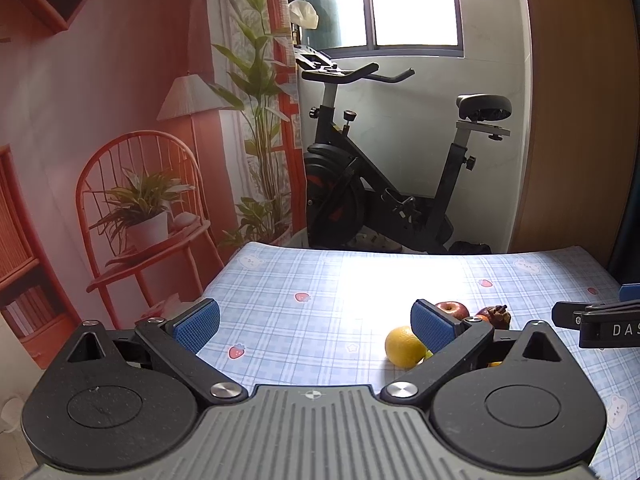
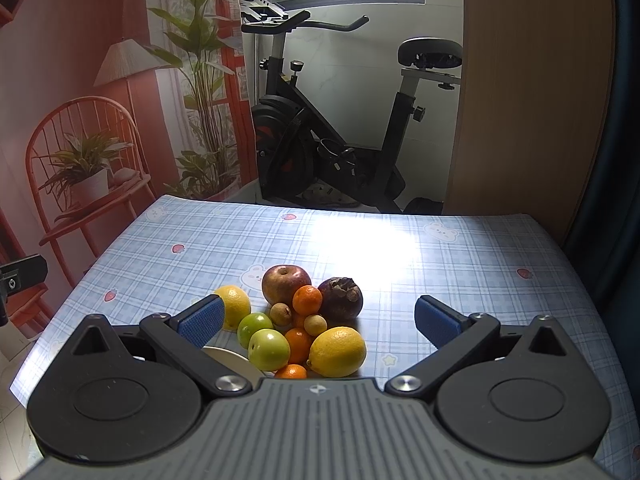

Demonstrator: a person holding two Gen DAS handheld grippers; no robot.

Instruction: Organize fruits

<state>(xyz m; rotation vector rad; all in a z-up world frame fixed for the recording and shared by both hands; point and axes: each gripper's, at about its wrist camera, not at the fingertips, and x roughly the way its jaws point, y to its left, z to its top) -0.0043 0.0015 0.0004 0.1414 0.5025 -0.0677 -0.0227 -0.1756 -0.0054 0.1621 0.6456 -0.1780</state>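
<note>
A heap of fruit lies on the blue checked tablecloth [image 2: 460, 256]. In the right wrist view I see a red apple [image 2: 286, 282], a dark mangosteen [image 2: 341, 297], a big lemon [image 2: 337, 351], a second lemon [image 2: 234, 305], two green apples [image 2: 269, 349], several small oranges [image 2: 307, 300] and two small brown fruits [image 2: 281, 314]. A white plate rim [image 2: 232, 360] shows just behind the left finger. My right gripper [image 2: 320, 322] is open above the heap, holding nothing. My left gripper [image 1: 316, 330] is open too, empty, left of a lemon [image 1: 404, 346], the red apple [image 1: 452, 310] and the mangosteen [image 1: 496, 316].
The right gripper's black body [image 1: 596, 326] enters the left wrist view at the right edge. Beyond the table's far edge stands an exercise bike [image 2: 340, 140]. A printed backdrop with a chair and plants [image 1: 140, 200] hangs to the left, a wooden panel [image 2: 532, 92] to the right.
</note>
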